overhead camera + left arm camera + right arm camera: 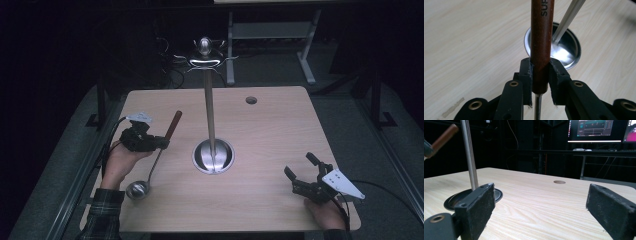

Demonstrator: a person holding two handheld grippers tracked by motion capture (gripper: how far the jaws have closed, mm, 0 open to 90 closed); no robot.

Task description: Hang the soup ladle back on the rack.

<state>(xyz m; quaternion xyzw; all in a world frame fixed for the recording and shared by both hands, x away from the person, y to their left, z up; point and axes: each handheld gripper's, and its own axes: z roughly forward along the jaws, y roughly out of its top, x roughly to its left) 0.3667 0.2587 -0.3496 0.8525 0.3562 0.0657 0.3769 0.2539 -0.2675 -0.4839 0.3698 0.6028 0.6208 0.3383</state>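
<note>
Left gripper (162, 143) at the left of the table (270, 145), closed on the brown wooden handle of a ladle (159, 155). Jaws clamped from both sides near the handle's lower end, just above where the thin metal shaft begins. Handle angled up and away toward the table's far side; shaft running down toward the near edge, bowl (137, 189) close to the tabletop beside the left hand (121, 162), contact with the wood not clear from above.

Right gripper (301, 172) at the near right corner, held by the right hand (327, 212), jaws spread wide with nothing between them, grey three-cornered plate on top.

At mid-table, a tall metal stand (209, 107) with a round dished base (213, 156) and curved hooks at the top, well apart from both grippers.

From the left gripper view: handle (541, 45) seated tight between the two pads, part of a printed word along the wood, bare shaft (537, 106) showing below the pads, and the stand's shiny base (566, 51) just behind, its pole leaning across the upper right.

From the right gripper view: both black pads far apart over bare wood, the stand's pole (469, 155) rising from its base at left, the ladle's handle tip (444, 137) raised at upper left, a round hole (559, 182) in the tabletop farther off, and lit monitors (591, 128) in the dark room beyond.
</note>
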